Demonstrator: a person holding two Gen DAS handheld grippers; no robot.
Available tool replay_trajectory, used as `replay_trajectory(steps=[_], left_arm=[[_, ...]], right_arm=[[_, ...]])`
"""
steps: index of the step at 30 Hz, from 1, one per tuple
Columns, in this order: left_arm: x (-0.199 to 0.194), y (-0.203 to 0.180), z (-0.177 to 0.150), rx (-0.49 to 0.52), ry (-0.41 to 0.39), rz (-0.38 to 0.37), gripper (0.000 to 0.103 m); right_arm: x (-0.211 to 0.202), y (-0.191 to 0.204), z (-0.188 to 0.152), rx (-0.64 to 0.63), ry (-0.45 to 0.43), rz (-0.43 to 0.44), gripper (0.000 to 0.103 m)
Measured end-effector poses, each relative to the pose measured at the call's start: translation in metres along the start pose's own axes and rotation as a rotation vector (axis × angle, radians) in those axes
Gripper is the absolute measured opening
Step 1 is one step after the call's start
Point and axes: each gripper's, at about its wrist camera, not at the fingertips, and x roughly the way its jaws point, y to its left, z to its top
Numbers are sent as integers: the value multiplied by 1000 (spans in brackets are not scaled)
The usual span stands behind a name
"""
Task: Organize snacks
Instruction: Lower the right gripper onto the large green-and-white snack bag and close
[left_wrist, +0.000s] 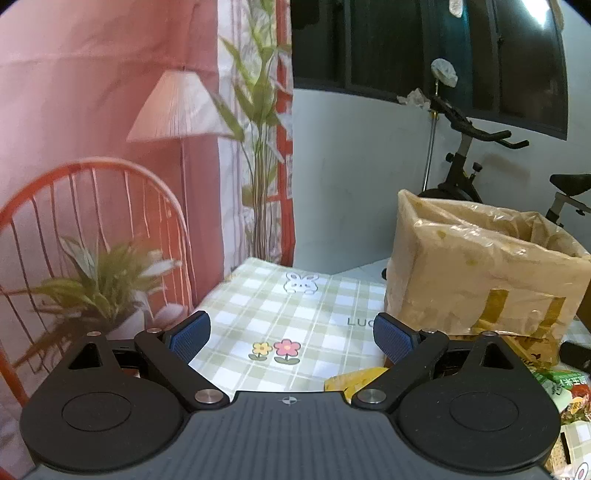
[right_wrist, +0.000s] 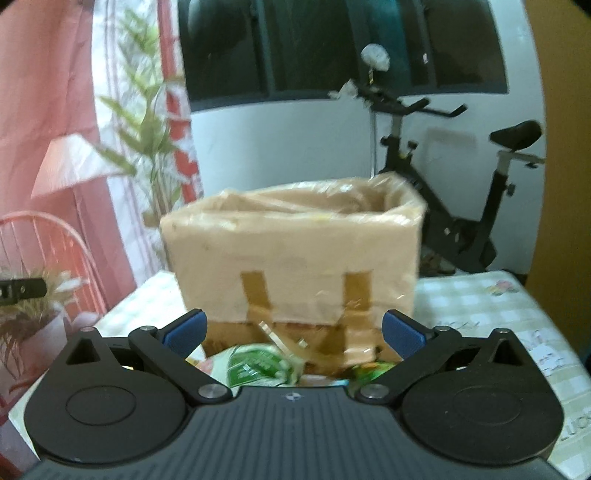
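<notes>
The snacks are mostly hidden. From the right wrist, a green snack packet (right_wrist: 258, 363) peeks out between the right gripper (right_wrist: 291, 334) and the cardboard box (right_wrist: 295, 254), and the gripper's black body cuts off its near part. This view is blurry, so the words on the packet cannot be read. The left wrist shows only a corner of a yellow packet (left_wrist: 354, 378) just behind the left gripper (left_wrist: 291, 334), and bits of green packets (left_wrist: 561, 387) squeezed at the right edge of its picture. Both grippers are wide open with nothing between their blue pads (left_wrist: 190, 336). The box stands on the checked tablecloth (left_wrist: 266, 306), near the far edge of the table, with a clear plastic bag lining it; what is inside cannot be seen. Only the left view shows the flower drawing (left_wrist: 277, 350) and the bunny drawing (left_wrist: 301, 282) on the bare cloth. Only the right view shows the whole front of the box with its two tape strips (right_wrist: 356, 288). An exercise bike (right_wrist: 443, 206) stands behind the table.
</notes>
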Motion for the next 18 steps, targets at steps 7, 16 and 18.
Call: replay_trajectory(steps=[7,16,18], left_arm=[[25,8,-6,1,40,-23,97],[47,17,-10,-17,77,-62,97],[52,19,-11,-22,87,-73,97]], right_arm=[[39,25,-11,-64,99,42,103],[86,41,-20,-110,232,32,102],[93,43,-24,-123,256,11,102]])
